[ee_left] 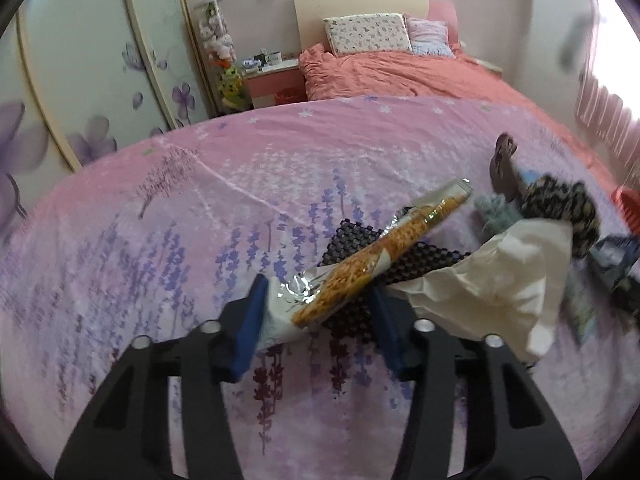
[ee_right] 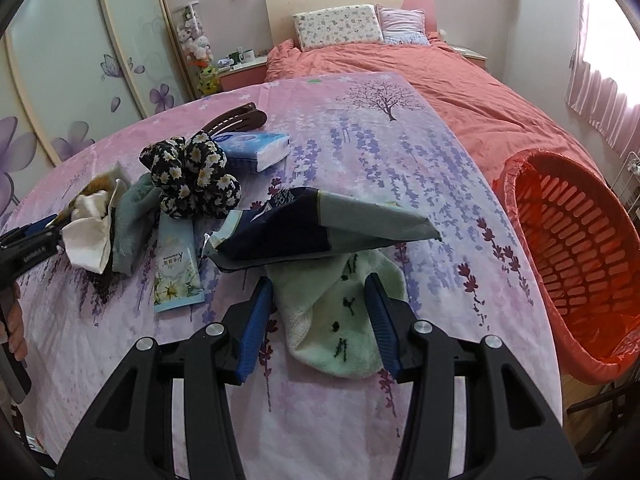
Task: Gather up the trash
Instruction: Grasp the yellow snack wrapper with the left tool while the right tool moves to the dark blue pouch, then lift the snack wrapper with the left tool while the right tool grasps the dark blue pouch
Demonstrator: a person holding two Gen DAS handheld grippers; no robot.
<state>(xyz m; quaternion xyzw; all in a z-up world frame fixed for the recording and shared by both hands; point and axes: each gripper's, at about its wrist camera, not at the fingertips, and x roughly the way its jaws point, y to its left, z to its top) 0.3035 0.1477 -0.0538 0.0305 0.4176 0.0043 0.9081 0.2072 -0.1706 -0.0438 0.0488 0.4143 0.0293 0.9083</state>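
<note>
The left gripper point(ee_left: 318, 300) is hovering over the counter point(ee_left: 160, 240), which is draped in a pink cloth with purple flowers. An orange snack wrapper point(ee_left: 384, 248) with a silver foil end is lying between its blue jaws, its crumpled foil end against the left pad; whether the jaws are actually pinching it cannot be told, as the right pad is standing slightly apart from it. Under the wrapper a black mesh mat point(ee_left: 360, 244) is lying, and a crumpled white tissue point(ee_left: 500, 276) is sitting just to the right.

The right gripper point(ee_right: 318, 304) is hanging with its jaws spread wide and holding nothing, straddling a pale green towel point(ee_right: 340, 320). Just ahead, a dark blue snack bag point(ee_right: 320, 228) is resting on the towel's far edge. To the left are lying a tissue pack with daisies point(ee_right: 176, 280), a floral scrunchie point(ee_right: 192, 176), a blue tissue packet point(ee_right: 256, 148) and a brown hair clip point(ee_right: 240, 118). A red basket point(ee_right: 576, 248) lined with a red bag is standing tilted at the counter's right edge
</note>
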